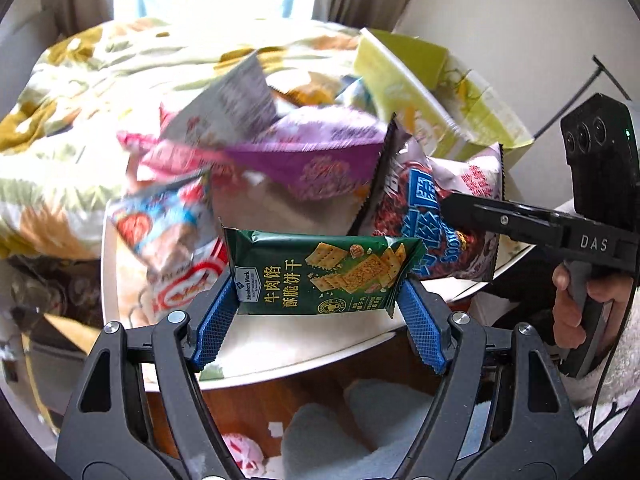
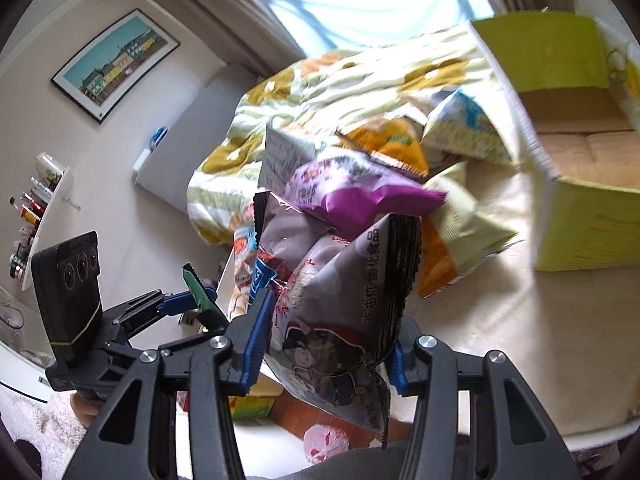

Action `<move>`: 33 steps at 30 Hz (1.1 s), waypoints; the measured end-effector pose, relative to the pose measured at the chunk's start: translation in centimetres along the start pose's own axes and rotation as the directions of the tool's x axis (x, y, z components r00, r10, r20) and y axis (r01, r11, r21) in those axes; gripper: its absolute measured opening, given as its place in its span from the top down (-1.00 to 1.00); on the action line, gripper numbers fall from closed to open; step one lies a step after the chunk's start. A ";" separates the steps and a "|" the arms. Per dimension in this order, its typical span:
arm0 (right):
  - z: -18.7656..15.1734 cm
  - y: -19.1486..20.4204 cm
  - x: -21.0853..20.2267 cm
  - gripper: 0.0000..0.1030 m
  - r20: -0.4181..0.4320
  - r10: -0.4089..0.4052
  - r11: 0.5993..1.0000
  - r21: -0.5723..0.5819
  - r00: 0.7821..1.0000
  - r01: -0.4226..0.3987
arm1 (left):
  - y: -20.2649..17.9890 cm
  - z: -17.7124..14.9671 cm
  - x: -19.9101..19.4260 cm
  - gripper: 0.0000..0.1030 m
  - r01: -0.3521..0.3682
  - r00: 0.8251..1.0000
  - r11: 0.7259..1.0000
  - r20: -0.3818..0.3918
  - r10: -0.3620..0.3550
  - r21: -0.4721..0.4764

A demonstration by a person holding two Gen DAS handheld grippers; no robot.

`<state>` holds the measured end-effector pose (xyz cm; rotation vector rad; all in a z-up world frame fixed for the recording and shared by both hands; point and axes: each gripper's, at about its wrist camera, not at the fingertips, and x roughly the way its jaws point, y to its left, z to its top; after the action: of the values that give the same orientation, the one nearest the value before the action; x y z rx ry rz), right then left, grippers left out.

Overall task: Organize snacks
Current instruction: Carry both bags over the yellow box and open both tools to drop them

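Note:
My left gripper (image 1: 318, 286) is shut on a green cracker packet (image 1: 320, 268), its blue pads pressing on both short ends, just above the near rim of the white round table (image 1: 304, 360). My right gripper (image 2: 332, 320) is shut on a crinkled grey and black snack bag (image 2: 340, 280), lifted clear of the pile. The left wrist view shows that bag (image 1: 416, 216) at the right, pinched by the right gripper (image 1: 450, 204). In the right wrist view, at lower left, is the left gripper (image 2: 192, 296) with the green packet (image 2: 202, 300).
A loose pile of snack bags lies on the table, with a purple bag (image 1: 312, 156) (image 2: 360, 196) on top. An open green cardboard box (image 2: 580, 140) (image 1: 400, 68) stands at the table's far right. Behind is a bed with a floral quilt (image 1: 80, 92). A hand (image 1: 568, 312) grips the right handle.

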<state>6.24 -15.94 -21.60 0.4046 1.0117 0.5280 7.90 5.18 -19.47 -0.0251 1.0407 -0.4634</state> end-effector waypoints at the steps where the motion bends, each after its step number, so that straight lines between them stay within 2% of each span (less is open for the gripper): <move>1: -0.1 0.1 -0.7 0.12 0.019 -0.009 1.000 0.006 1.000 0.009 | -0.3 0.5 -0.2 -0.44 0.005 1.000 1.000 0.005 -0.005 0.014; 8: 0.8 0.2 -5.0 0.12 0.133 -0.061 0.997 0.051 0.989 0.054 | -2.6 4.4 -0.7 -0.44 0.008 0.999 0.996 0.038 -0.011 0.090; 16: 5.0 -3.4 -8.9 0.12 0.213 -0.107 0.993 0.068 0.971 0.094 | -6.5 10.4 0.6 -0.44 -0.006 0.997 0.994 0.082 -0.003 0.106; 26: 12.3 -10.3 -12.3 0.11 0.270 -0.151 0.988 0.061 0.951 0.140 | -13.9 20.0 6.5 -0.44 -0.017 0.995 0.996 0.099 0.008 0.092; 33: 17.5 -15.5 -13.4 0.12 0.268 -0.216 0.975 0.103 0.939 0.195 | -18.7 26.8 13.5 -0.44 -0.027 0.998 0.998 0.057 0.024 0.054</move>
<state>19.40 -37.68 -12.61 0.4208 0.7911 0.2358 29.23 -22.16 -12.39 0.0235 0.9720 -0.4655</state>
